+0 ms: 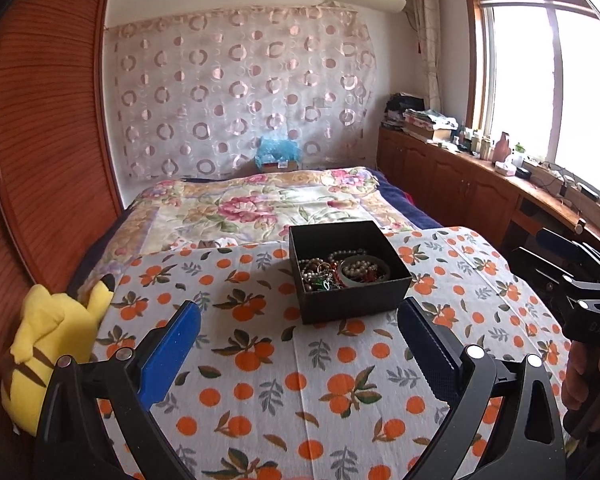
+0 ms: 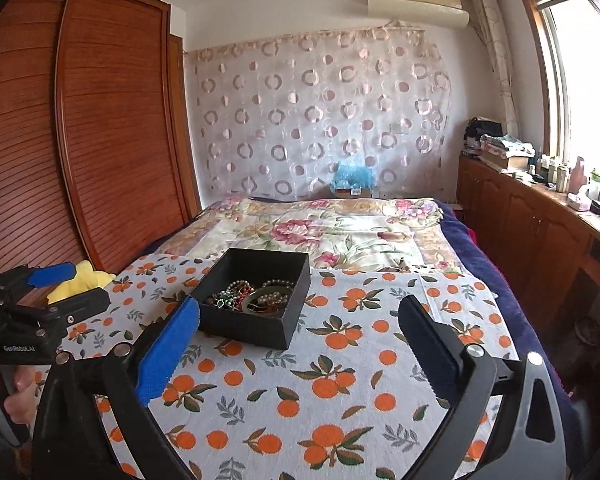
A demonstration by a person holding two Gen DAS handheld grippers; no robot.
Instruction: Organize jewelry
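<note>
Covering bed: orange-print cloth [image 1: 284,392] | black box [image 1: 352,304] | both tongs [image 1: 300,344] [image 2: 300,344] agape, empty

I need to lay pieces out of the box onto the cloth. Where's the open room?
Bare orange-print cloth lies between the black box and the left gripper, and left of the box toward the yellow plush. More shows right of the box before the right gripper. The box is crowded with tangled jewelry.
</note>
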